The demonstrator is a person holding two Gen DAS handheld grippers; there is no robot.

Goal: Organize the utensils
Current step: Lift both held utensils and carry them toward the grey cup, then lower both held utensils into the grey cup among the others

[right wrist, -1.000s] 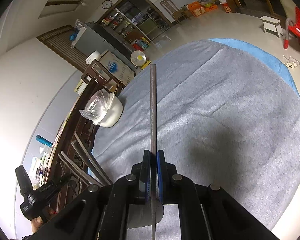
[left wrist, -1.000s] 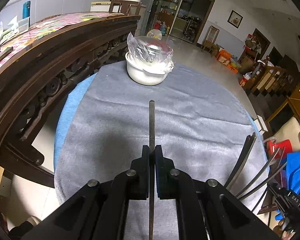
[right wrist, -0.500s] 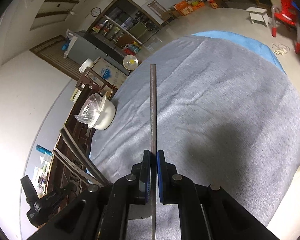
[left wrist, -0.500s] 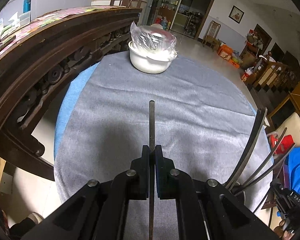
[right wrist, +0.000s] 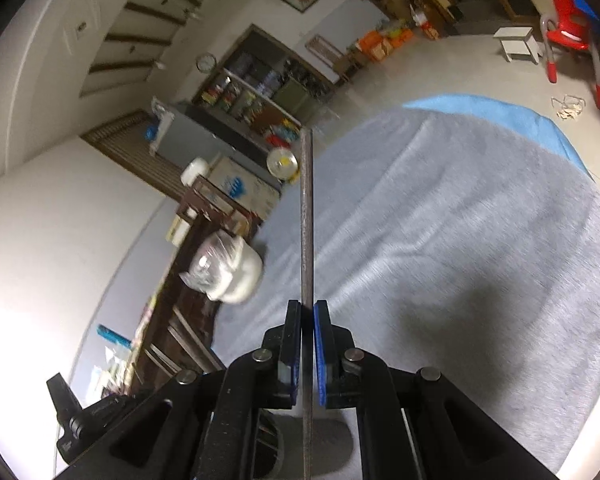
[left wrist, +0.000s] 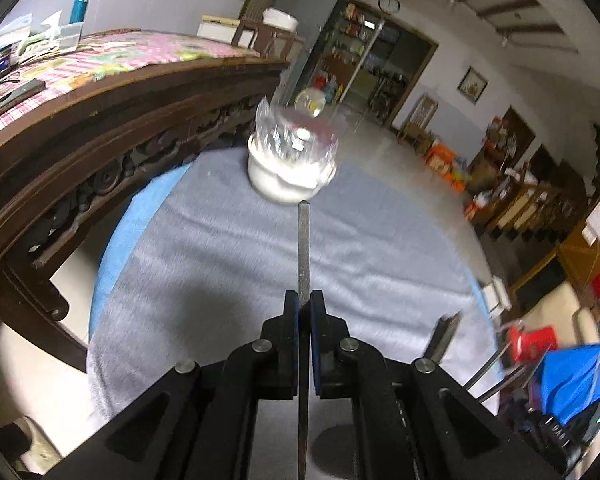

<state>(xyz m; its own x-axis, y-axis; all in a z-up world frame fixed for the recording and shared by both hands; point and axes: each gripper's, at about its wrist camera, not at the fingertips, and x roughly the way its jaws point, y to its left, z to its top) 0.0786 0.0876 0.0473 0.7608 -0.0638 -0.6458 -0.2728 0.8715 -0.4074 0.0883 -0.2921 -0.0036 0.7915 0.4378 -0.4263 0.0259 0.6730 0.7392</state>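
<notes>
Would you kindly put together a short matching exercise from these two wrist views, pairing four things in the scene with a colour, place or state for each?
Column one:
1. white bowl
2. left gripper
3. grey cloth
4. red chair

Column two:
A. spread over the round table
B. covered with clear plastic film
C. standing on the floor beyond the table
D. shut on a thin dark stick

Pairs: 1-B, 2-D, 3-A, 4-C
</notes>
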